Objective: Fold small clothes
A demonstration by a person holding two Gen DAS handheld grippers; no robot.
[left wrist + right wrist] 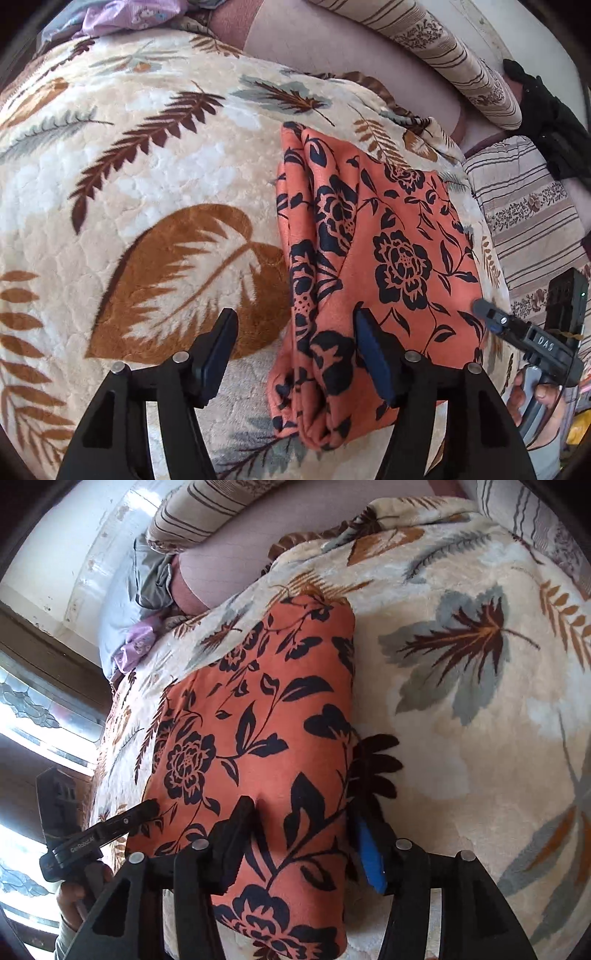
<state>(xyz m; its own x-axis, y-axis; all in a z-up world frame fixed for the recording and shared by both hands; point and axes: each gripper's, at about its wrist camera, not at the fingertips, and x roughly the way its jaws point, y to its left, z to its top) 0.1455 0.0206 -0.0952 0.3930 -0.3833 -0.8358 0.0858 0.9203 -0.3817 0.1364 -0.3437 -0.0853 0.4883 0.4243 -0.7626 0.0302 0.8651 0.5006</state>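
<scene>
The left hand-held gripper is hanging open over the bed, its jaws standing apart with nothing pressed between them. Its right finger, faced with a blue pad, is reaching over the near left part of the folded orange cloth, while its left finger is showing over the bare blanket. The cloth's bunched, layered fold edge is running between the two fingers.

The right hand-held gripper is also standing open, gripping nothing. It is straddling the near right part of the same cloth: the left finger is showing over the fabric, and the right finger, with its blue pad, is sitting just beside the cloth's right edge, over the blanket.

In the left wrist view, white letters reading "DAS" are showing on the right tool's body. In the right wrist view, the left tool's body is carrying a small white label that looks like "GenRobot.AI". A hand is holding that tool's handle.

The orange cloth, printed with dark flowers and leaves, is lying folded into a long block on the cream leaf-patterned blanket. Striped cushions are lying beyond the blanket.
</scene>
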